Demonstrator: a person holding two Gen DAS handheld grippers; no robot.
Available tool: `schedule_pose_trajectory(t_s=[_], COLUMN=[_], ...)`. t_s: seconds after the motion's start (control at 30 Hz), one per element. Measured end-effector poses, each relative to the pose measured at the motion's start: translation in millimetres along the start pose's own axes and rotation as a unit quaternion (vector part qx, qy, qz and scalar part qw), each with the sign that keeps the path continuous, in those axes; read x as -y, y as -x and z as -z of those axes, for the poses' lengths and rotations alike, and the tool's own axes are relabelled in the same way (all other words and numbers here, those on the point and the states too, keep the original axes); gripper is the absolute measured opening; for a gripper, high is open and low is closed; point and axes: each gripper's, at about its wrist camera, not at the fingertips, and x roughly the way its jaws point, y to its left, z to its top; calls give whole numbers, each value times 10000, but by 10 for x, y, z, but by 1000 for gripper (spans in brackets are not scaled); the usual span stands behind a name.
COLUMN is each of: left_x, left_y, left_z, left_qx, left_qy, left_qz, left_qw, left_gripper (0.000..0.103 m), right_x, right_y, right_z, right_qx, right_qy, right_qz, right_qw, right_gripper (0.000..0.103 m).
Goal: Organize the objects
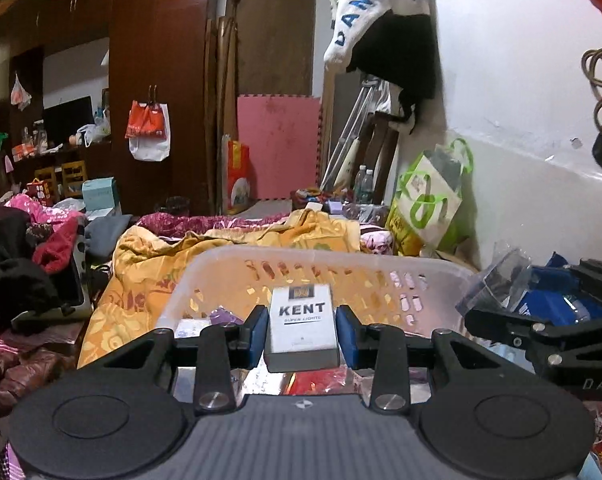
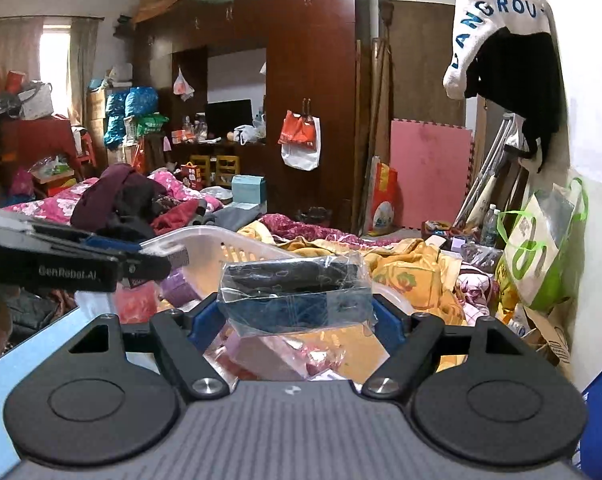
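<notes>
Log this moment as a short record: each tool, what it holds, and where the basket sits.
left tool: shut on Kent cigarette pack, upright
right tool: shut on clear-wrapped dark bundle
basket: translucent plastic, on the yellow floral quilt, just ahead of both tools
basket contents: a few small items, unclear
</notes>
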Motion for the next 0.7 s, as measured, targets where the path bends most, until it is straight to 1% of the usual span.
schedule_pose_trajectory(t_s=[0.03, 0.07, 0.1, 0.13, 0.2, 0.23, 0.3, 0.37, 0.4, 0.43, 0.47, 0.5, 0.53, 0.57, 0.6, 0.63, 0.67, 0.7], left_x=[-27, -62, -102, -129, -138, -125, -123, -103, -81, -69, -45, -26, -6, 11, 21, 42, 64, 97], left_y=[-7, -4, 15, 41, 100, 122, 225, 351, 402, 465, 518, 555, 577, 600, 626, 645, 659, 684], left_z=[6, 19, 37, 61, 121, 136, 202, 286, 317, 355, 390, 422, 434, 440, 448, 461, 461, 474], left_qx=[-14, -20, 32, 115, 111, 114, 271, 383, 496, 652, 789, 838, 843, 845, 837, 802, 744, 727], left_qy=[69, 190, 291, 326, 252, 215, 130, 4, -72, -149, -201, -215, -211, -193, -169, -143, -145, -167], left_qz=[14, 71, 113, 104, 48, 76, 197, 185, 114, -3, -160, -300, -364, -343, -286, -242, -248, -261], left_qw=[10000, 9998, 9995, 9993, 9996, 9997, 9994, 9991, 9987, 9978, 9966, 9958, 9955, 9956, 9959, 9964, 9968, 9969], left_gripper=[63, 73, 88, 93, 94, 94, 95, 99, 100, 100, 100, 100, 100, 100, 100, 100, 100, 100], right_x=[-11, -26, -45, -87, -104, -96, -71, -60, -71, -103, -138, -199, -248, -274, -297, -308, -311, -303], right_y=[18, 34, 89, 193, 348, 406, 530, 638, 677, 683, 693, 720, 732, 739, 730, 717, 701, 690], right_z=[22, 27, 37, 68, 94, 90, 107, 152, 188, 223, 267, 331, 355, 397, 415, 413, 407, 399], right_qx=[22, 53, 141, 288, 521, 583, 700, 711, 640, 543, 456, 430, 470, 437, 324, 167, 28, -16], right_qy=[63, 127, 181, 236, 256, 200, 91, -13, -73, -73, 53, 312, 439, 471, 534, 571, 596, 560], right_qz=[-31, -5, 55, 83, 35, 12, -15, 34, 96, 264, 502, 787, 964, 1113, 1205, 1204, 1122, 1017], right_qw=[10000, 9999, 9997, 9993, 9983, 9981, 9975, 9975, 9979, 9982, 9977, 9955, 9933, 9917, 9908, 9909, 9919, 9932], right_gripper=[86, 93, 101, 103, 103, 103, 103, 103, 103, 103, 103, 103, 103, 103, 103, 103, 103, 103])
